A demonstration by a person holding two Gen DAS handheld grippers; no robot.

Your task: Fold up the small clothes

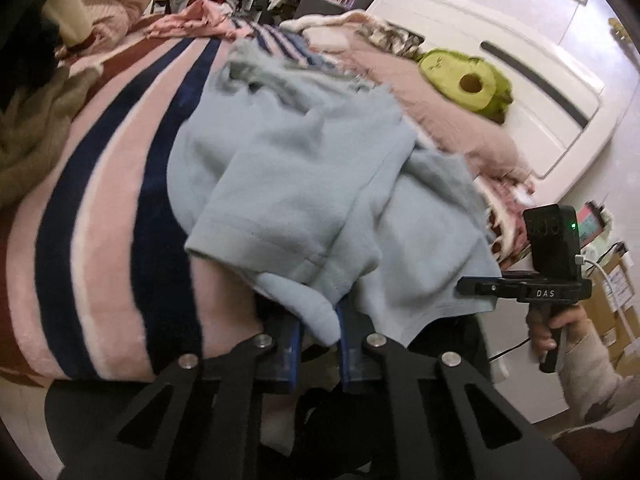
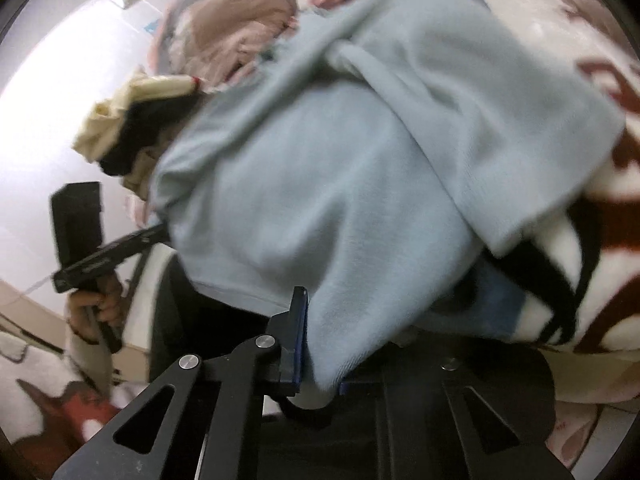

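Note:
A light blue garment [image 1: 320, 168] lies crumpled on a bed covered by a pink, navy and brown striped blanket [image 1: 108, 184]. My left gripper [image 1: 318, 332] is shut on a hem fold of the garment at the near edge of the bed. In the right wrist view the same light blue garment [image 2: 340, 168] fills the frame, and my right gripper [image 2: 320, 360] is shut on another part of its edge. The right gripper's right finger is hidden under the cloth. Each gripper shows in the other's view, held by a hand: the right one [image 1: 520, 286] and the left one [image 2: 100, 256].
An avocado plush toy [image 1: 468, 80] lies on a pink fluffy blanket [image 1: 440, 120] by the white headboard [image 1: 520, 64]. More clothes are piled at the far end of the bed [image 1: 200, 20]. Cardboard boxes [image 1: 616, 304] stand by the wall. A white and brown blanket [image 2: 600, 184] lies under the garment.

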